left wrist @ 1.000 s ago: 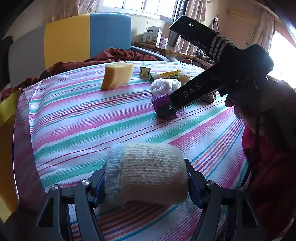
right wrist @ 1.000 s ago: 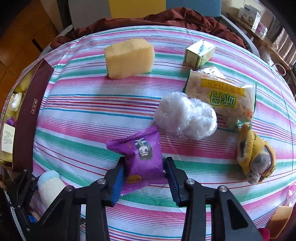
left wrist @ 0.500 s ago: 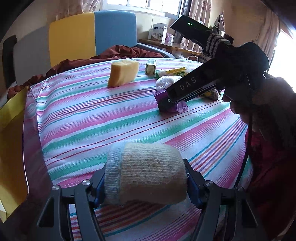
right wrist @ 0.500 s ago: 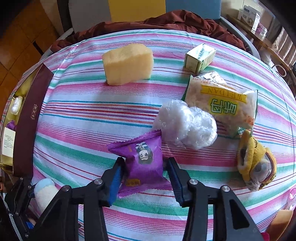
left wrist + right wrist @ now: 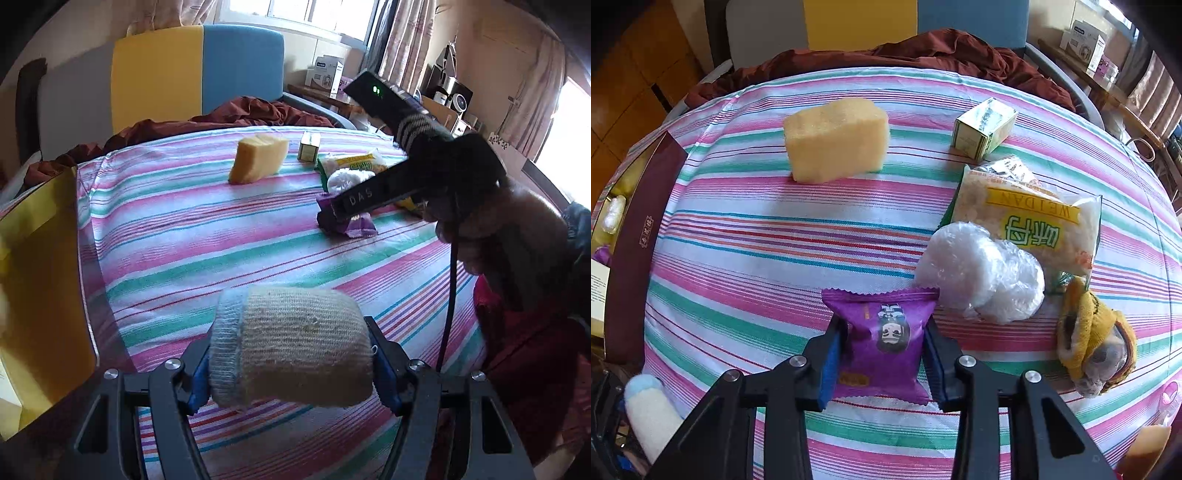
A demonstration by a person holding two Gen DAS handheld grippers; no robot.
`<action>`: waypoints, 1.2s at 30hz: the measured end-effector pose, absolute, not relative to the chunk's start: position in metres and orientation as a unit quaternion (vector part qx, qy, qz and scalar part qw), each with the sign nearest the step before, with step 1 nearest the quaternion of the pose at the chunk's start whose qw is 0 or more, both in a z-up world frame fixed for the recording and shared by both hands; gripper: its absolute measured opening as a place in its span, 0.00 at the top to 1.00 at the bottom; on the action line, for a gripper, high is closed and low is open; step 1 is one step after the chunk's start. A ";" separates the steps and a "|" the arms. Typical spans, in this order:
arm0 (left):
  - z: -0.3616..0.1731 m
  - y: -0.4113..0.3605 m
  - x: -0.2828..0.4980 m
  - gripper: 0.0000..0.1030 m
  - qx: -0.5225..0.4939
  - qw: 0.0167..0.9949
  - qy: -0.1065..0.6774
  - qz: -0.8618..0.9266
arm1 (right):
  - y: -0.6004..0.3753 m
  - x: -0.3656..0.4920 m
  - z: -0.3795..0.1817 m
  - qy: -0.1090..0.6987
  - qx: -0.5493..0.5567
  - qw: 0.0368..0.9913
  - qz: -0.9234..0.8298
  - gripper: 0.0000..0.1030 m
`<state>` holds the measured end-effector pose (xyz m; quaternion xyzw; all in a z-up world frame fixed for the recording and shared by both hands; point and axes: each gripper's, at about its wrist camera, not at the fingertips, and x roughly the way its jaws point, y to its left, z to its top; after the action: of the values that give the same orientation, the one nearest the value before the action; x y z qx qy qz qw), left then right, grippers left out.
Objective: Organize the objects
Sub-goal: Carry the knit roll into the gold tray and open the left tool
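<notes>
The right tongs point(image 5: 884, 360) are closing on the purple snack packet point(image 5: 882, 341), which lies on the striped table point(image 5: 757, 258). The left tongs point(image 5: 288, 363), clamping the rolled sock point(image 5: 291, 345), have lifted it slightly since a second ago, probably toward the box point(image 5: 631, 254) at the table's edge.

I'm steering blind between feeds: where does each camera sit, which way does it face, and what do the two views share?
Left wrist: on the left gripper, looking across the striped table toward the window; its fingers clamp a rolled sock; the person's right hand shows.
Right wrist: on the right gripper, looking steeply down at the table; its jaws are closing on a purple snack packet.
Shared: sock, purple packet, yellow sponge, small green box, white wrapped cakes, gold box.
</notes>
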<state>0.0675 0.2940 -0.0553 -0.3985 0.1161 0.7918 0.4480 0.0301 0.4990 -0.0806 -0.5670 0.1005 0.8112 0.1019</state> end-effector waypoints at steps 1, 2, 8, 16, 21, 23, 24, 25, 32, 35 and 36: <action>-0.051 0.293 0.067 0.32 -0.396 0.446 0.114 0.795 | 0.500 0.032 -0.080 0.099 -0.567 0.102 0.811 0.62; -0.046 0.290 0.067 0.32 -0.392 0.443 0.111 0.798 | 0.500 0.032 -0.080 0.100 -0.567 0.101 0.811 0.62; -0.020 0.272 0.065 0.32 -0.375 0.421 0.097 0.820 | 0.510 0.043 -0.076 0.110 -0.566 0.100 0.811 0.62; 0.002 0.242 0.057 0.32 -0.362 0.387 0.084 0.844 | 0.505 0.037 -0.079 0.109 -0.565 0.101 0.812 0.61; 0.010 0.220 0.048 0.32 -0.361 0.363 0.072 0.856 | 0.500 0.036 -0.082 0.094 -0.564 0.103 0.814 0.62; 0.012 0.208 0.040 0.32 -0.365 0.354 0.062 0.859 | 0.498 0.035 -0.082 0.088 -0.564 0.104 0.814 0.62; 0.014 0.200 0.035 0.32 -0.368 0.349 0.054 0.860 | 0.496 0.034 -0.082 0.083 -0.564 0.104 0.815 0.62; 0.016 0.192 0.030 0.32 -0.371 0.345 0.046 0.861 | 0.494 0.034 -0.082 0.076 -0.565 0.105 0.815 0.62; 0.027 0.099 -0.023 0.32 -0.378 0.253 -0.025 0.890 | 0.484 0.027 -0.084 0.053 -0.565 0.109 0.816 0.62; 0.023 0.057 -0.046 0.32 -0.388 0.204 -0.052 0.897 | 0.483 0.029 -0.083 0.047 -0.565 0.110 0.816 0.62; 0.021 0.044 -0.053 0.32 -0.392 0.187 -0.058 0.899 | 0.482 0.029 -0.083 0.044 -0.565 0.110 0.816 0.62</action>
<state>-0.0530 0.0441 0.0207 -0.3916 -0.0585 0.8990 0.1872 0.0287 0.4823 -0.0827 -0.5653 0.0444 0.8163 0.1103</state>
